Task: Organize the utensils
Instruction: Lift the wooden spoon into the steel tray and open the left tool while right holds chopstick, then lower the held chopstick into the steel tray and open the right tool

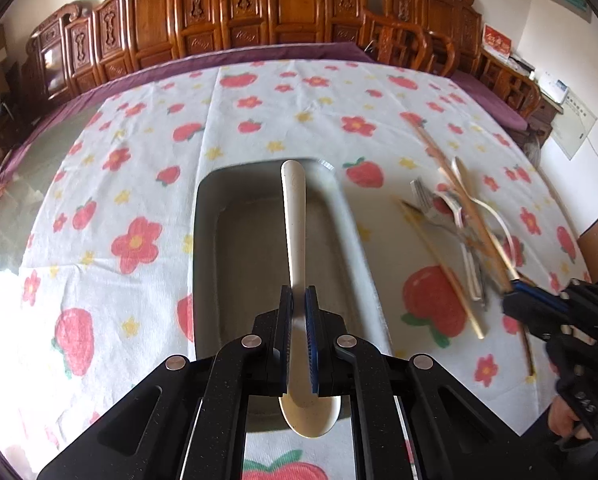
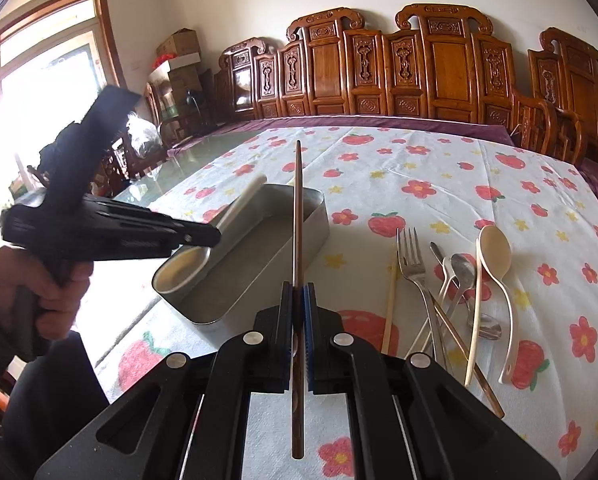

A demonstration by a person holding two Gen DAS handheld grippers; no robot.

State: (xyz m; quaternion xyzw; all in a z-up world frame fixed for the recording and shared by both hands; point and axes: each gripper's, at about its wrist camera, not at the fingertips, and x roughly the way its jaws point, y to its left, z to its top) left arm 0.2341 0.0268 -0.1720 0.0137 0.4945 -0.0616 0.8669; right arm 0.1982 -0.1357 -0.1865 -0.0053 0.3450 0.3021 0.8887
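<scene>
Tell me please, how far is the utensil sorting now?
Done: nothing lies loose in the metal tray yet. In hand: the left gripper is shut on a cream spoon over the tray; the right gripper is shut on a brown chopstick. Left: fork, metal spoons, another cream spoon and chopsticks on the cloth.

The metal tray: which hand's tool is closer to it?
Left. The left tool, gripping a cream spoon, hangs directly over the metal tray; the right tool, gripping a brown chopstick, sits beside it.
</scene>
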